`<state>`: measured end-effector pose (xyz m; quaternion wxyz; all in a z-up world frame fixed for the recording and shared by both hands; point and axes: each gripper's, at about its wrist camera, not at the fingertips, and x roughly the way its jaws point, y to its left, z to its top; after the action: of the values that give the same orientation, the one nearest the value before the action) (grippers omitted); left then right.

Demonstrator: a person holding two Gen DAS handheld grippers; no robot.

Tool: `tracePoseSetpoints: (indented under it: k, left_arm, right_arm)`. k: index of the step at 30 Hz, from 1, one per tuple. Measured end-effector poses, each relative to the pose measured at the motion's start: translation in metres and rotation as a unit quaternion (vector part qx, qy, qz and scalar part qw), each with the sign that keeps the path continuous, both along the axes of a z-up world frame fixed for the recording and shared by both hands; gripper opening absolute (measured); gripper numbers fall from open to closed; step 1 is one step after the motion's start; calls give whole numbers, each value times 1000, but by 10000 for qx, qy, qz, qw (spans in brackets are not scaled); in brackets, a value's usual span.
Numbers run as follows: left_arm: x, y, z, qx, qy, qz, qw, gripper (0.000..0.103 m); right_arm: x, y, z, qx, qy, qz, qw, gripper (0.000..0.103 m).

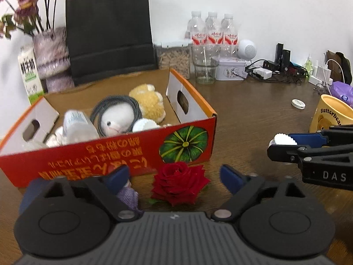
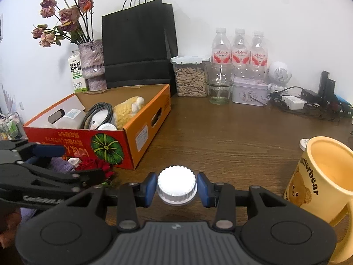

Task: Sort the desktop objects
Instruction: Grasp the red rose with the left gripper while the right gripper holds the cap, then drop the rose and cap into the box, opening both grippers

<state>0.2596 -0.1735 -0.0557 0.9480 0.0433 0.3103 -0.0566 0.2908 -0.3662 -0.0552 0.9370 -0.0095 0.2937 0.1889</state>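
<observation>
Your left tongs (image 1: 174, 174) spread wide, nothing pinched; red rose (image 1: 179, 183) lies on bench (image 1: 253, 114) dead ahead between pads, box (image 1: 110, 150) just beyond. Your right tongs (image 2: 176, 186) pinch white cap (image 2: 176, 182), off to rose's right. Left hand nearer rose.

**Hidden and cut off**

The purple knitted thing (image 1: 129, 195) is mostly covered by the left claw (image 1: 175, 174). The yellow mug (image 2: 320, 176) runs past the frame edge. The box (image 1: 192, 137) wall hides its contents' lower parts; its printing is blurred.
</observation>
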Motion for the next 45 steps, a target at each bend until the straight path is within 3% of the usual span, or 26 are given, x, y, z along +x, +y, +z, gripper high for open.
tracePoseSetpoints:
  k: [4,5,6,15,32,45]
  left_arm:
    - [6,1,-5,-82,175,62,9998,73]
    - [5,1,-5,-63,158,80,9998,67]
    - [6,1,-5,-72,157,67,9998,55]
    - [4,-2,-5,-135,149,-3,9998,40]
    - [-13,1,10,-310,-65,-23,9995,30]
    - [-26,32,50,-488,-535,11,9974,29]
  right_arm:
    - [-1,3,0,-12,-4,76,10000,39]
    - [-2,3,0,-8,-12,84,10000,39]
    - [-2,2,0,1,-17,94,10000,39]
    - [-4,3,1,16,-31,119,9999,39]
    - [-17,11,7,93,-207,152,9996,39]
    - [-19,45,38,229,-457,361,9980,39]
